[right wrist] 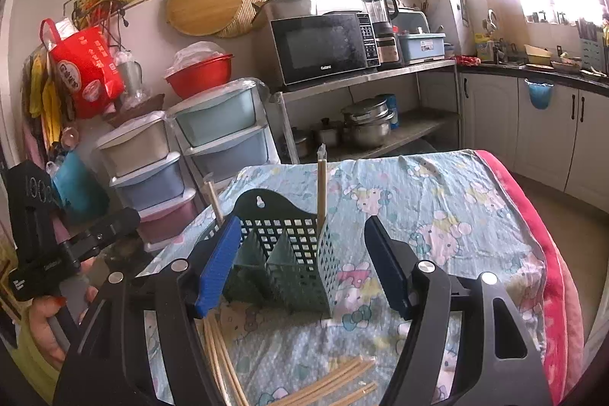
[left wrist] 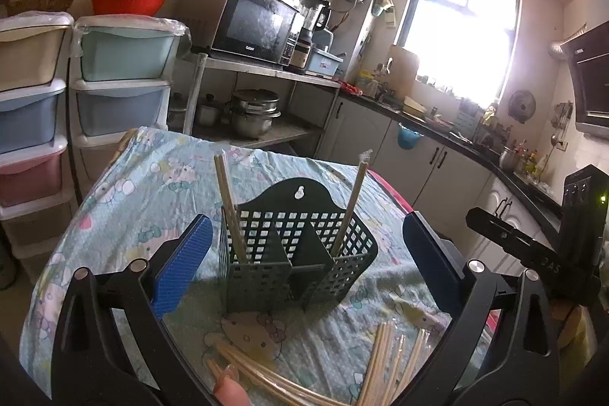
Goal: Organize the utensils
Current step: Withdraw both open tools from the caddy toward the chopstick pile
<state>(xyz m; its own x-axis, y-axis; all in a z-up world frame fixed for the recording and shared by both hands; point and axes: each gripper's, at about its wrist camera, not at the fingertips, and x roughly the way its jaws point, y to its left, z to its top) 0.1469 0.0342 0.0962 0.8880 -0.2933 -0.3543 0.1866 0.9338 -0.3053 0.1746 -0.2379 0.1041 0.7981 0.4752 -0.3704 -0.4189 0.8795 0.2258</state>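
Observation:
A dark green perforated utensil holder [left wrist: 293, 250] with several compartments stands on the cartoon-print tablecloth [left wrist: 125, 193]. One pair of wrapped wooden chopsticks [left wrist: 228, 204] leans in its left compartment, another [left wrist: 352, 204] in its right. More wrapped chopsticks [left wrist: 384, 360] lie loose on the cloth in front of the holder. My left gripper [left wrist: 308, 253] is open wide, nothing between its blue pads. In the right wrist view the holder [right wrist: 289, 257] sits just ahead of my right gripper [right wrist: 304, 253], also open and empty, with loose chopsticks [right wrist: 331, 379] below it.
Stacked pastel plastic drawers [left wrist: 121, 82] stand beyond the table's left side. A metal shelf carries a microwave [left wrist: 255, 21] and pots [left wrist: 255, 113]. Kitchen cabinets [left wrist: 418, 155] run along the right under a bright window. A red blanket edge [right wrist: 552, 253] hangs at the table's right.

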